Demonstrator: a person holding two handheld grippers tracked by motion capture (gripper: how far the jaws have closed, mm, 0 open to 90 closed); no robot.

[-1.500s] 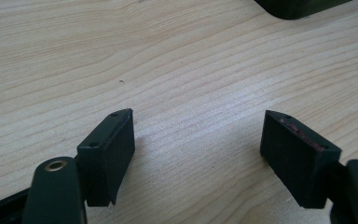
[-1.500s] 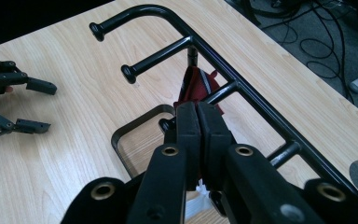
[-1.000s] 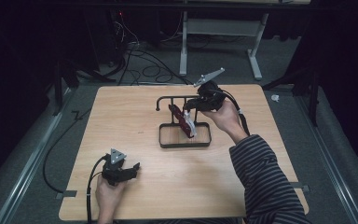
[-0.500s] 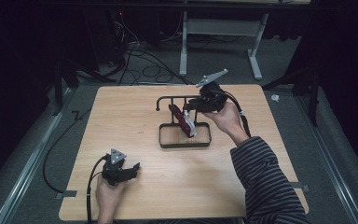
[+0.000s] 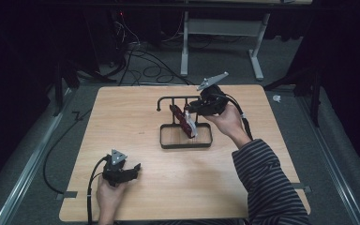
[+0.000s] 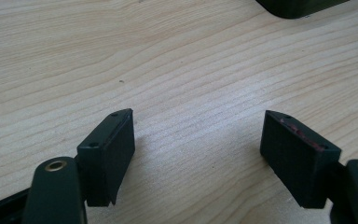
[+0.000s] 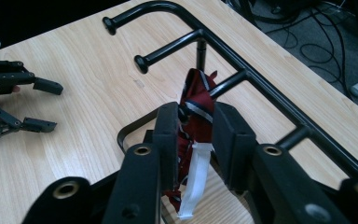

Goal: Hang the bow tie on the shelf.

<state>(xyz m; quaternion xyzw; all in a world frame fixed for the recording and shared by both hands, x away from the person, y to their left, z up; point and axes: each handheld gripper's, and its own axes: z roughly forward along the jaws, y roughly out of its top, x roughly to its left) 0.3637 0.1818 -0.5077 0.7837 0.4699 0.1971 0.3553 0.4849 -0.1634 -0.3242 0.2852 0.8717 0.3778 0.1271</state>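
Observation:
A dark red striped tie (image 5: 186,123) (image 7: 196,100) with a white label (image 7: 196,182) hangs from a peg of the black wire rack (image 5: 178,98) (image 7: 256,81). My right gripper (image 5: 191,108) (image 7: 196,114) reaches in from the rack's right. Its jaws have just been opening and now stand on either side of the tie, with a gap at the right pad. My left gripper (image 5: 133,169) (image 6: 198,135) (image 7: 53,106) rests open on the wooden table (image 5: 122,117) at the front left, nothing between its pads.
The rack stands on an oval tray base (image 5: 168,143) at the table's middle. Two free pegs (image 7: 168,49) stick out toward the left. Beyond the far edge, cables (image 5: 140,61) lie on the floor beside white desk legs (image 5: 185,47).
Both hands and the tie keep their places. Any widening of the right jaws is too small to make out in the high view.

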